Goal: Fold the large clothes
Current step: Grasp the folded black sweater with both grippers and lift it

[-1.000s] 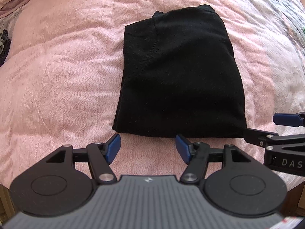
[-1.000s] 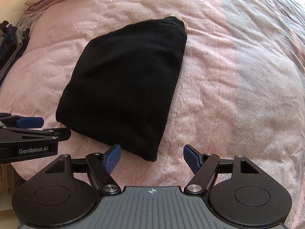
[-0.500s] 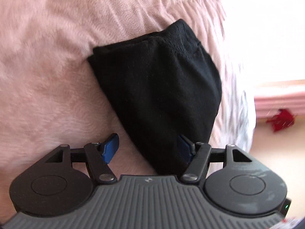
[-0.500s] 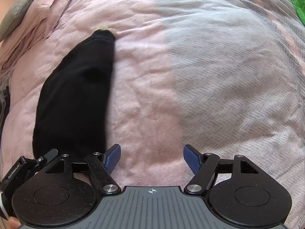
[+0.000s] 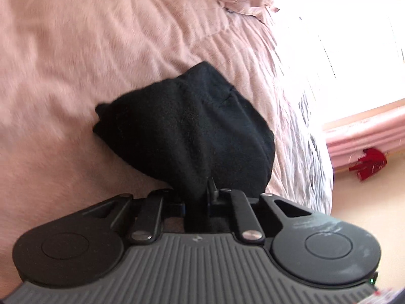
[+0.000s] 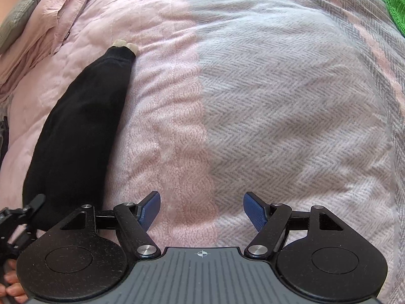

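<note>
1 folded black garment [image 5: 187, 129] on the pink bedspread [image 5: 76, 50]. 2 grippers: left gripper [image 5: 196, 202] clamped on the garment's near edge, fingertips buried in cloth; right gripper [image 6: 202, 210] with fingers wide apart over bare bedspread, garment to its left. 1 red object [image 5: 368, 163] on the floor, blurred. Window glare washes out the top right.

A pink quilted bedspread [image 6: 177, 131] meets a grey herringbone blanket [image 6: 291, 106]; crumpled pink fabric [image 6: 50, 25] lies at the bed's far left corner, green cloth [image 6: 392, 2] far right.
</note>
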A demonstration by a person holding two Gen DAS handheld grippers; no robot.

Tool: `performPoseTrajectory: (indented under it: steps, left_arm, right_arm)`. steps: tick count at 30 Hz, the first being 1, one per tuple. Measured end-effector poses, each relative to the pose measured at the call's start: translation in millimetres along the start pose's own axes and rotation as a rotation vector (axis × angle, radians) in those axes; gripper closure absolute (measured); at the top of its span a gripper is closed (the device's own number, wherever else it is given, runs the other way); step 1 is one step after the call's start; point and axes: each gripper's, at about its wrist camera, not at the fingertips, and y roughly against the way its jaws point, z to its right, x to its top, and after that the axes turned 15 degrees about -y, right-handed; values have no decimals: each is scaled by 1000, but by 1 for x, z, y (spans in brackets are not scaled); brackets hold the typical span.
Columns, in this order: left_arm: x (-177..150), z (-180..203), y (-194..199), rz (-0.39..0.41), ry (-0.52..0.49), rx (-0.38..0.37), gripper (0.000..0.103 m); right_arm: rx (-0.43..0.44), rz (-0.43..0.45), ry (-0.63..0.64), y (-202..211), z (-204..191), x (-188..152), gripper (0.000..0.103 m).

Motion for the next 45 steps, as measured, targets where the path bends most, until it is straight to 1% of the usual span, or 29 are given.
performPoseTrajectory:
  steps: [4,6,8,10,11,12,13,14,15,16,18,20,21,23,24,25,28,29,31,32,33,35,36,37,38,39,40,43,45]
  left_arm:
    - [27,-9,41,-5,-100,46,95]
    - [39,-20,58,-16,-147,77,95]
    - [49,-29,54,-58,-212,82,95]
    - [49,-43,44,-113,-180,46,93]
    - [44,-47,42,-117,-162,44,92]
    - [39,-48,43,-114,-167,46,90]
    - [36,-48,44,-110,-178,50,85]
    - [31,-47,47,-99,-179,59,82]
    - [27,-48,50,-86,-164,58,80]
    - [23,-49,50,-71,-139,52,73]
    - [14,-51,54,-40,-95,55,67]
    - [3,-52,55,-6,-48,64,59]
    - [-2,-52,54,10,-26,64,59]
    - [-10,-53,52,41,20,69,55]
    - [-14,-54,51,53,50,66,55]
    - [-16,-54,50,63,68,61,54]
    - [-20,-56,45,74,97,55,53]
    - [-21,-56,44,78,108,49,53]
    - [-25,-57,40,80,133,28,53]
    - [-27,-58,38,82,146,18,53]
    - [-28,-60,35,87,160,8,53]
    - [-29,-65,27,103,184,-13,53]
    - [-28,-67,23,112,193,-25,53]
    - [-26,-70,18,121,201,-36,53]
    - [-24,-72,14,128,207,-39,57]
    - [-21,-73,10,133,205,-40,62]
    - [-19,-73,7,131,199,-41,73]
    - [-11,-68,10,126,167,-23,81]
    - [-4,-59,17,123,128,-5,83]
  right_arm:
    - [30,-29,41,2,-11,-4,33]
    - [78,-58,88,3,-22,-5,33]
    - [143,-76,170,4,-36,3,33]
    - [197,-71,270,3,-53,20,33]
    - [232,-59,331,3,-62,32,33]
    - [269,-48,394,0,-72,47,33]
    - [306,-50,456,-4,-82,63,33]
    - [339,-71,515,-11,-93,80,33]
    - [373,-109,567,-21,-105,97,32]
    - [400,-151,603,-33,-118,113,30]
    - [472,-265,640,-62,-143,142,26]
    - [527,-417,684,-99,-172,162,22]
    - [542,-491,709,-117,-184,166,21]
    - [555,-609,746,-149,-204,168,19]
    - [560,-671,762,-164,-211,166,19]
    - [551,-717,783,-178,-216,163,19]
    - [536,-852,833,-209,-224,153,19]
    - [538,-882,835,-216,-227,151,19]
    - [579,-955,812,-229,-234,147,19]
    - [590,-982,805,-234,-238,144,20]
    - [595,-1002,810,-240,-242,140,24]
    - [590,-1037,844,-251,-251,128,56]
    - [589,-1056,836,-258,-252,123,62]
    - [593,-1071,821,-263,-252,120,70]
    - [604,-1076,808,-267,-252,116,75]
    - [613,-1065,798,-268,-251,115,77]
    - [622,-1045,788,-266,-249,115,81]
    - [654,-977,760,-248,-241,116,85]
    - [674,-928,746,-225,-240,115,86]
